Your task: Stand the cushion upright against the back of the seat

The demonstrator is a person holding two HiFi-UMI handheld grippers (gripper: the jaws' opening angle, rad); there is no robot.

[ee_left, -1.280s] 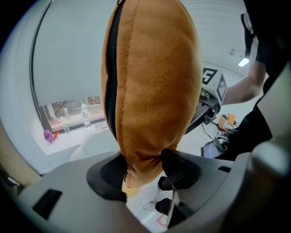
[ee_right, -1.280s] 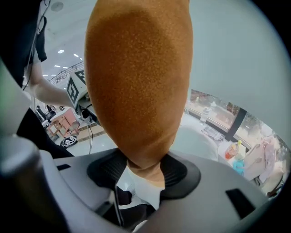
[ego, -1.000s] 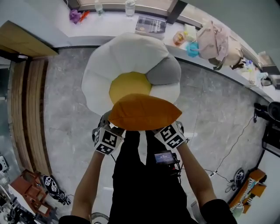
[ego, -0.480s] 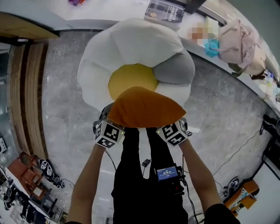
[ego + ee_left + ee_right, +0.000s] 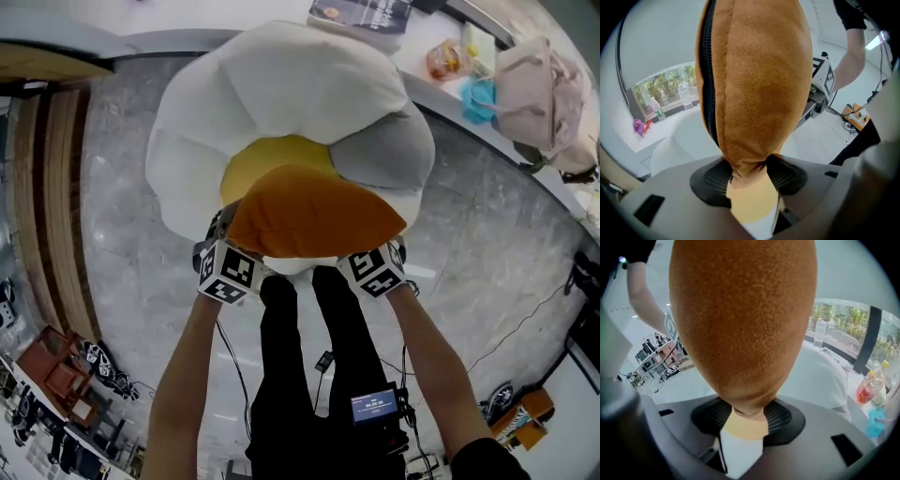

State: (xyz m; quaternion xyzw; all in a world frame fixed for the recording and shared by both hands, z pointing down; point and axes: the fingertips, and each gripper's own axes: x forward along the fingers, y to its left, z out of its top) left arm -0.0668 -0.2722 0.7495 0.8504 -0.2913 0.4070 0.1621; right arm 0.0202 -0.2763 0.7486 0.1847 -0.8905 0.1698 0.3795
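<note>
While both grippers are on the job, I log the head view first. The cushion (image 5: 314, 211) runs with its long axis left to right across the picture, one near corner at the left gripper (image 5: 228, 264) and the other at the right gripper (image 5: 377, 270). Its broad face is turned up toward the camera and its far edge points at the seat (image 5: 281, 84). It sits over the seat's front part, covering the lower part of the yellow centre (image 5: 253, 169), beside the grey panel (image 5: 380, 159). It is burnt orange, plump and matt. Both sets of fingertips are hidden under it, and I cannot tell whether it touches the seat. The seat's top is cut off by the frame.

Left gripper view: the cushion (image 5: 754, 79) is seen edge-on, rising from the jaws out of frame. A dark zip (image 5: 708, 84) runs up its left edge. The left gripper (image 5: 747, 176) is clamped on the bunched corner.

Right gripper view: the cushion (image 5: 743, 319) shows fuzzy, grainy fabric and is again cut off at the top. The right gripper (image 5: 745, 416) pinches the corner; its jaws have just been closing slightly, with that corner between them.
</note>
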